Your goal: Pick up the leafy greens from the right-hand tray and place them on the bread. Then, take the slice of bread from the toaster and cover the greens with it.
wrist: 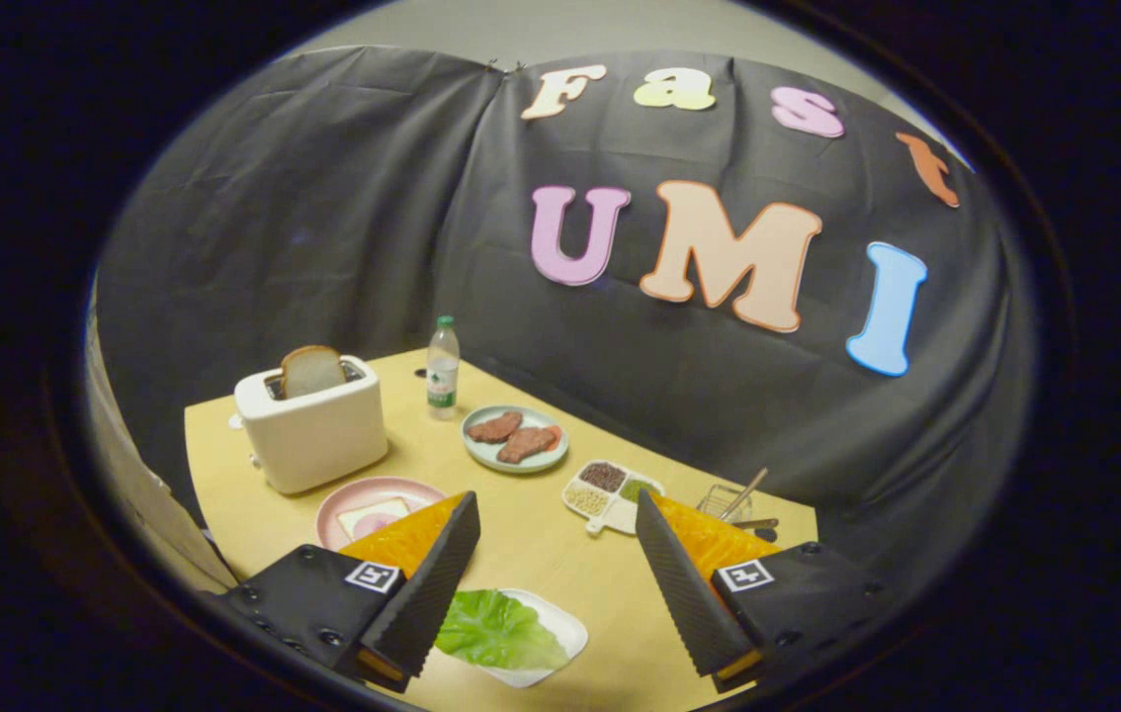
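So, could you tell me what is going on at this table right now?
A person is holding a gripper above the table, fingers wide open and holding nothing. The leafy greens lie on a white tray between the fingers, untouched. The pink plate with bread sits beyond the left finger. A bread slice stands in the toaster behind it.
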Motion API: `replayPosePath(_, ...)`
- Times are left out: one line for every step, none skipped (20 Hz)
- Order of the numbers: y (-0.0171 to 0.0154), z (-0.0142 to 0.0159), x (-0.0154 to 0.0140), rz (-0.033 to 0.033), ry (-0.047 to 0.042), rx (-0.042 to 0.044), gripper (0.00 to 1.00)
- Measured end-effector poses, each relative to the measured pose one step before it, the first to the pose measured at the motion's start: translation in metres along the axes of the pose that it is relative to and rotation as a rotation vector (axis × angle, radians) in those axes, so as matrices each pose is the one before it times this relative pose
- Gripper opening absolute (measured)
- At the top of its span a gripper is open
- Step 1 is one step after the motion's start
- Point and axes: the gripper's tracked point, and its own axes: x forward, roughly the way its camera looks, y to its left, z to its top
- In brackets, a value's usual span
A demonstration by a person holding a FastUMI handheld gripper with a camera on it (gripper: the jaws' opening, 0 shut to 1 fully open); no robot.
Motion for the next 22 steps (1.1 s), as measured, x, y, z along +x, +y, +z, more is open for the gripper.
replayPosePath(0.00359, -0.01201, 0.00327, 0.02351, 0.03722, -0.02015, 1.00)
replayPosePath(0.00356, -0.00936, 0.00385, 0.02079, 0.03092, -0.02059, 1.00)
replayPosePath(0.00289, -0.00935, 0.00274, 0.02090, 0.02684, -0.01714, 0.99)
replayPosePath(0.00359, -0.00979, 0.00302, 0.01900, 0.02709, -0.01157, 0.99)
replayPosePath(0.00341, -0.00990, 0.00500, 0.01904, 0.02574, -0.00953, 0.99)
replayPosePath(0.00245, -0.01129, 0.00380, 0.01208, 0.02480, -0.01073, 0.99)
replayPosePath(0.00184, -0.01035, 0.00404, 0.01453, 0.02578, -0.01017, 0.99)
replayPosePath(0.00183, -0.01053, 0.00602, 0.01252, 0.02675, -0.01153, 0.99)
replayPosePath(0.00177, -0.01016, 0.00525, 0.01467, 0.03028, -0.01079, 0.99)
replayPosePath(0.00217, -0.00977, 0.00507, 0.01374, 0.02947, -0.01080, 0.99)
replayPosePath(0.00125, -0.00863, 0.00521, 0.01287, 0.02690, -0.00858, 0.99)
replayPosePath(0.00321, -0.01092, 0.00616, 0.01531, 0.02464, -0.00331, 0.99)
replayPosePath(0.00196, -0.00632, 0.00509, 0.01469, 0.01902, 0.00042, 0.99)
replayPosePath(0.00224, -0.00630, 0.00458, 0.01583, 0.01743, 0.00239, 0.99)
replayPosePath(0.00160, -0.00467, 0.00460, 0.01458, 0.01572, 0.00324, 0.99)
replayPosePath(0.00214, -0.00412, 0.00504, 0.01470, 0.01441, 0.00376, 0.99)
replayPosePath(0.00250, -0.00540, 0.00644, 0.01284, 0.01560, 0.00348, 0.99)
replayPosePath(0.00096, -0.00377, 0.00566, 0.01122, 0.01391, 0.00172, 0.99)
replayPosePath(0.00040, -0.00389, 0.00589, 0.01062, 0.01579, 0.00245, 0.99)
replayPosePath(0.00067, -0.00487, 0.00529, 0.01338, 0.01890, 0.00541, 0.99)
replayPosePath(0.00110, -0.00464, 0.00662, 0.01122, 0.01689, 0.00559, 0.99)
replayPosePath(-0.00014, -0.00445, 0.00541, 0.00617, 0.01830, 0.00360, 0.99)
